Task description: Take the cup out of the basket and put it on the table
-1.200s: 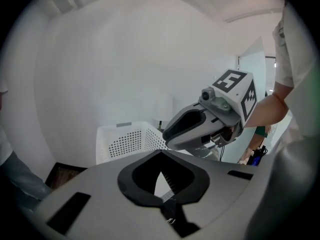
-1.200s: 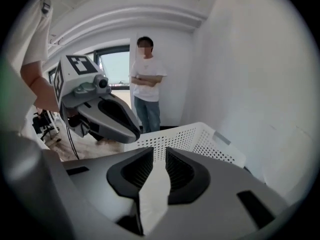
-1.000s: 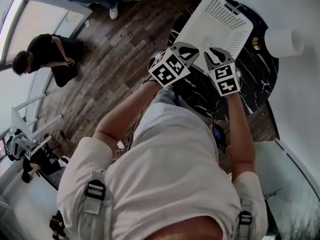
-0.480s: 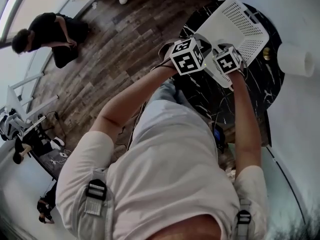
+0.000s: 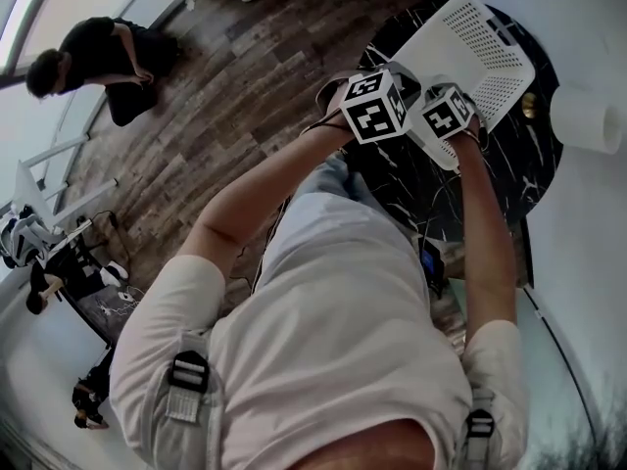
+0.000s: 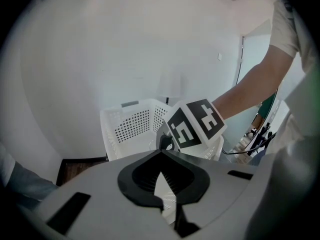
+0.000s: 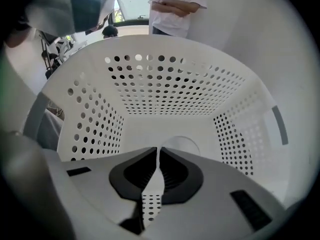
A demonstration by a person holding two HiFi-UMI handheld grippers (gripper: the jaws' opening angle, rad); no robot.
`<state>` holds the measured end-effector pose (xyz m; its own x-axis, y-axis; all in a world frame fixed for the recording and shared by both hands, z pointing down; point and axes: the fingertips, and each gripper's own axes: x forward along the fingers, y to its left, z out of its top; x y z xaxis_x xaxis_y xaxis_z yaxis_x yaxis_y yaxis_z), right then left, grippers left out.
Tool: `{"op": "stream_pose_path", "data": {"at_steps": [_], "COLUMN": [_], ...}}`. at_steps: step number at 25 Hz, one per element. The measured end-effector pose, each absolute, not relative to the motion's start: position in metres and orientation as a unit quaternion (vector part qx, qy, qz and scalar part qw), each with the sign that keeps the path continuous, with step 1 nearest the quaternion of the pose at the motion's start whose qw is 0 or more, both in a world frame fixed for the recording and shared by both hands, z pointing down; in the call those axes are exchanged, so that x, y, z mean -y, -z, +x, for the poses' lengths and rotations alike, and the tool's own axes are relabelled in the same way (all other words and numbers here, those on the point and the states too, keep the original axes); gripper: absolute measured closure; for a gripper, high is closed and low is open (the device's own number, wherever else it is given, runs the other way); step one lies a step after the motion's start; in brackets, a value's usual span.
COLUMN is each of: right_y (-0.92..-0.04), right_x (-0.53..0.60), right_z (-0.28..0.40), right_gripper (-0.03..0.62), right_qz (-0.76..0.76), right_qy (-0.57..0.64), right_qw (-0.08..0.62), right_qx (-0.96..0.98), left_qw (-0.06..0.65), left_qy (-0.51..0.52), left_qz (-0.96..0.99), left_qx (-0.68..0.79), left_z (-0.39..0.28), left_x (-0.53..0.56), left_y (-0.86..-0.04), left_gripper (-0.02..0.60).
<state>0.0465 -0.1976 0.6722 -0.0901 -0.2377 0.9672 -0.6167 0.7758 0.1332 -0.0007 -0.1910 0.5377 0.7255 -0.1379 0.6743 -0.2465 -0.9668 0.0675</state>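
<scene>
One basket (image 7: 165,89) (perforated) walls cup (image 7: 183,145) — bystander (image 7: 175,4) beyond.

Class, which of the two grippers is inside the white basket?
The right gripper: the basket walls surround it, its jaws have just been closing on the cup rim. The left gripper is outside.

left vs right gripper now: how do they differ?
Right gripper reaches inside the basket; left gripper sits at its near wall. Right points steeply down; left slants shallower. Right's jaws just closed, seemingly on the cup's rim; left's seem clamped on the wall. Both carry marker cubes.
</scene>
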Motion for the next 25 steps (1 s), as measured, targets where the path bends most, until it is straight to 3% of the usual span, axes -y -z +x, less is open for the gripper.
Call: {"op": "stream_pose_path", "data": {"at_steps": [11,25], "right_y": [-0.575,-0.435], "right_x": [0.182,0.093], "right_z": [0.056,0.063], "right_gripper": [0.569,0.569], "right_qz": [0.388,0.515], "right_qy": [-0.090,-0.021], "right_qw": [0.523,0.376], "right_qx": [0.754,0.770], "left_qw": [0.084,0.032], "left_qy": [-0.302,-0.191], "left_qz": [0.941,0.969], "left_qx": [0.126,0.152], "left_z": [0.003,0.013], "left_x": [0.172,0.113], "left_y": [-0.500,-0.405], "left_gripper": [0.577,0.577]}}
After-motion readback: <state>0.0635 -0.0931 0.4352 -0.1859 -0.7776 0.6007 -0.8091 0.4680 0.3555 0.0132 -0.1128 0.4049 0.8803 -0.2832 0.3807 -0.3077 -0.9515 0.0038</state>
